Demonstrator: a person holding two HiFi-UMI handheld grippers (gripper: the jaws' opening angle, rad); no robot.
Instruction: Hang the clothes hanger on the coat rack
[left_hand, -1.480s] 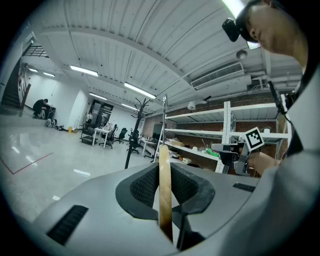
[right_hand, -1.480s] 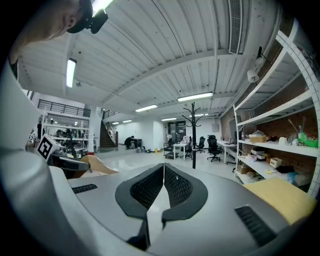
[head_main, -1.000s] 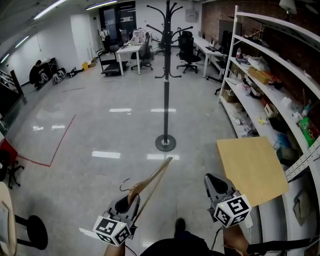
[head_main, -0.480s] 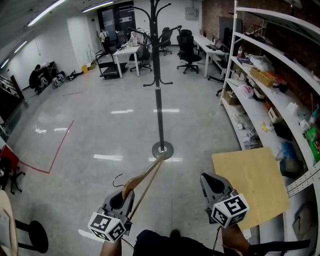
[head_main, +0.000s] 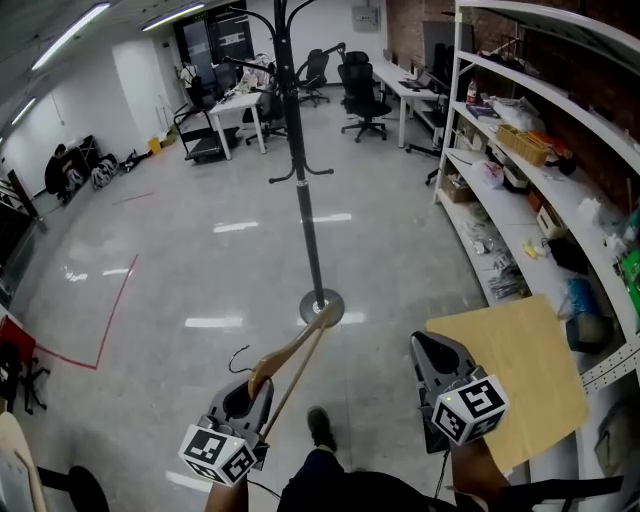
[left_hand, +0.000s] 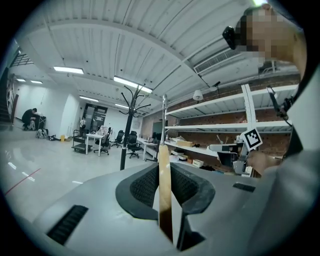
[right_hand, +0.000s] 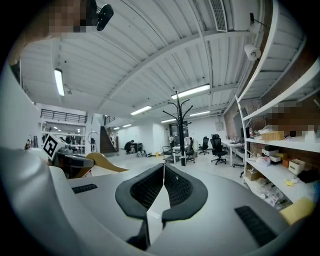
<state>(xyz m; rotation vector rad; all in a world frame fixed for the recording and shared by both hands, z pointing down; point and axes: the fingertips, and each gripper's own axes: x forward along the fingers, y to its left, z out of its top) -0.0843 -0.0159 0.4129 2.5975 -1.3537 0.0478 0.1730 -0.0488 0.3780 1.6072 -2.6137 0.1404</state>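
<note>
Left gripper (head_main: 243, 402), lower left of frame, clamped on wooden hanger (head_main: 297, 353). Long axis aimed up-frame at coat rack (head_main: 303, 215) base, centre, well apart. Hook probably beside jaws, small. Right gripper (head_main: 430, 362) closed tight, empty.

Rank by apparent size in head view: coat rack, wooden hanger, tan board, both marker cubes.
1. tan board: covers the most area.
2. coat rack: longest span, but thin and far from the camera.
3. wooden hanger.
4. left marker cube and right marker cube: look alike, not ranked.
</note>
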